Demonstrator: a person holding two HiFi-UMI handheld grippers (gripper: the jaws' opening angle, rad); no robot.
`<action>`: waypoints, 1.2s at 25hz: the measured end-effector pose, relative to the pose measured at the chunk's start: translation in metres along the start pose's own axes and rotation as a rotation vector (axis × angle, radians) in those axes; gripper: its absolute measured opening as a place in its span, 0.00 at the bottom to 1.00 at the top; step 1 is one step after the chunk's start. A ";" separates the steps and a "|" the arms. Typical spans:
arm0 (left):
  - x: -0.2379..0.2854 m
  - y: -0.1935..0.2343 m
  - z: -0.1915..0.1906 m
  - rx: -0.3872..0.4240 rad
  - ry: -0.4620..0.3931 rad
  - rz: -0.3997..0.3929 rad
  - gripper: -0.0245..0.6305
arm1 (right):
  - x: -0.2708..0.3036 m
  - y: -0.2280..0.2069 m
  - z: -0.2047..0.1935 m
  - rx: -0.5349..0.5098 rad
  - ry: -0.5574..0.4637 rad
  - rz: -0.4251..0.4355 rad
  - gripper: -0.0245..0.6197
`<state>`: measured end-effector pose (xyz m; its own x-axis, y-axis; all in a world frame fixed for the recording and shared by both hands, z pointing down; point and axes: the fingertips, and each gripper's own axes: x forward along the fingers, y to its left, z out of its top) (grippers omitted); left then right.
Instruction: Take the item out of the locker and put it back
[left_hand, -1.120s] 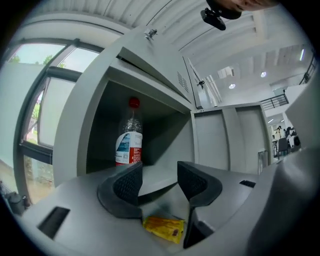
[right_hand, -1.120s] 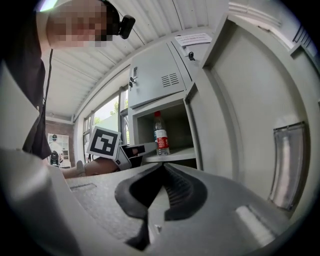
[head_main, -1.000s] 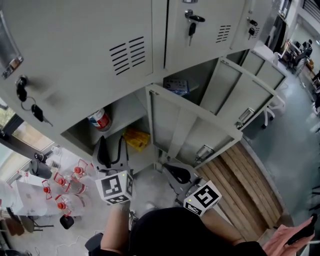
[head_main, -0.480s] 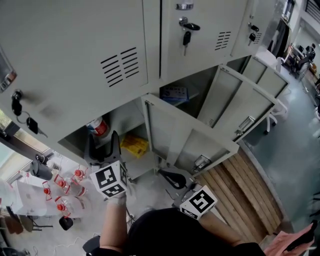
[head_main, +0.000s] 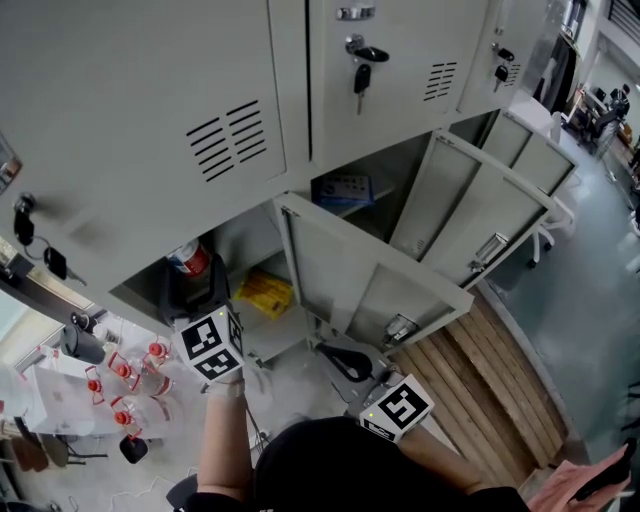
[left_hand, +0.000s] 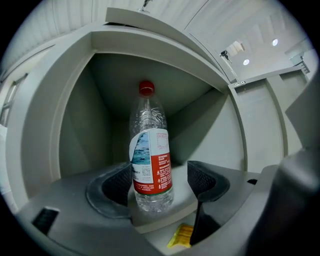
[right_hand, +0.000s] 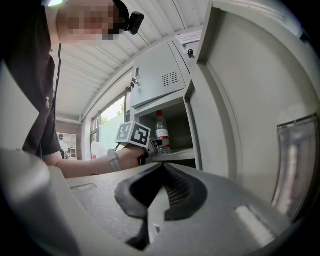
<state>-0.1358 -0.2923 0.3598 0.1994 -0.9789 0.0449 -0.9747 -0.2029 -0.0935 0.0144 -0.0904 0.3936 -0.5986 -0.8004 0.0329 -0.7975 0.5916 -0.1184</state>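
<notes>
The left gripper (left_hand: 161, 182), now raised to the locker shelf's (left_hand: 184, 202) front edge, is opening its jaws around the upright bottle (left_hand: 150, 145), not yet clamping, so removal begins.

Head view overhead; bottle (left_hand: 150, 150) in both gripper views

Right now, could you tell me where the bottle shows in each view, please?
Head view: bottle left of centre, inside the open locker.
Left gripper view: bottle at centre, upright.
Right gripper view: bottle small, just above centre.
Shared landmark: the open door, to the bottle's right in all three.
</notes>
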 end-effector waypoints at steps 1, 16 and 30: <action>0.002 0.002 0.000 0.000 0.001 0.008 0.56 | -0.001 -0.001 0.000 0.002 0.000 -0.005 0.03; 0.014 0.010 -0.014 -0.046 0.040 -0.014 0.45 | -0.010 -0.005 -0.006 0.011 -0.001 -0.042 0.03; 0.008 -0.004 -0.012 -0.002 0.032 -0.043 0.51 | -0.019 -0.006 -0.010 0.005 0.003 -0.052 0.03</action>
<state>-0.1320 -0.2986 0.3724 0.2376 -0.9680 0.0810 -0.9656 -0.2445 -0.0884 0.0299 -0.0781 0.4034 -0.5570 -0.8294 0.0424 -0.8269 0.5491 -0.1212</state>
